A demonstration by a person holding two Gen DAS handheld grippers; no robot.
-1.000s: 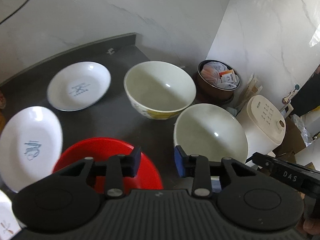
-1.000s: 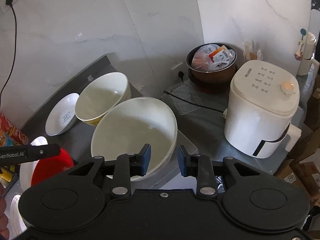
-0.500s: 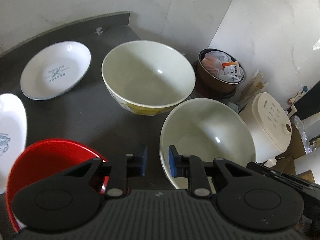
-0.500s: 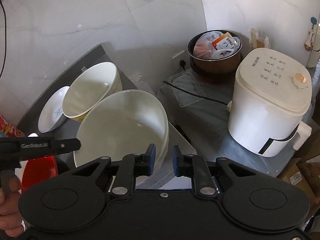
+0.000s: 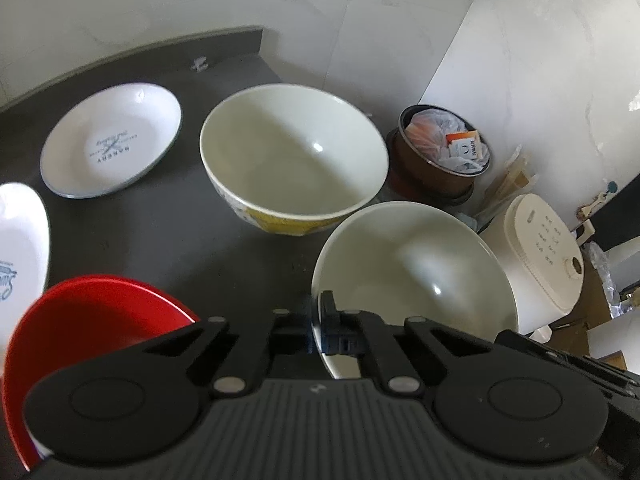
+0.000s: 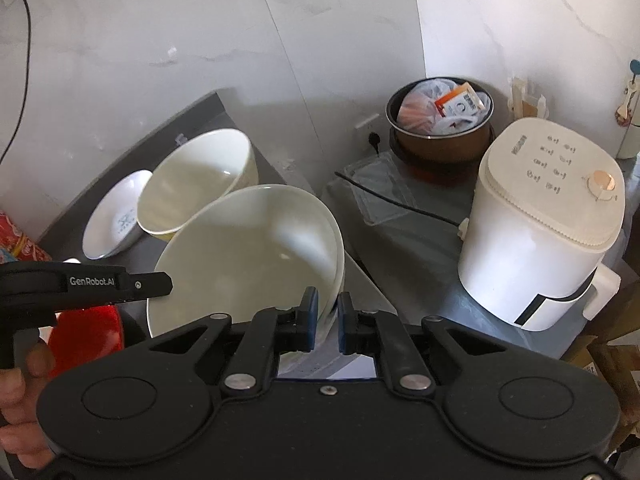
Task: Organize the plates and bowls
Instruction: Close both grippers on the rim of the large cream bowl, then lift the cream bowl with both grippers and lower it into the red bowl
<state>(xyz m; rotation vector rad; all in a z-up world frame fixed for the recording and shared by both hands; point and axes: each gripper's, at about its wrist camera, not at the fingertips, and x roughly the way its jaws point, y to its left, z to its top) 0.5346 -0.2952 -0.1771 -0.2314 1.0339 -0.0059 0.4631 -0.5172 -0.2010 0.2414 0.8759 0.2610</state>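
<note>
Grippers flank the plain white bowl [image 5: 416, 280] at the counter's [image 5: 168, 236] right edge, the left gripper [image 5: 318, 330] pinching its near rim, the right gripper [image 6: 327, 320] straddling the far rim, narrowly parted, probably for a two-sided lift toward the yellow-patterned bowl [image 5: 294, 160].

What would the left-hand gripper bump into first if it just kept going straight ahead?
Nothing new: the left gripper already has its fingers on the near rim of the plain white bowl. Beyond it stands the yellow-patterned bowl, though depth is uncertain.
</note>
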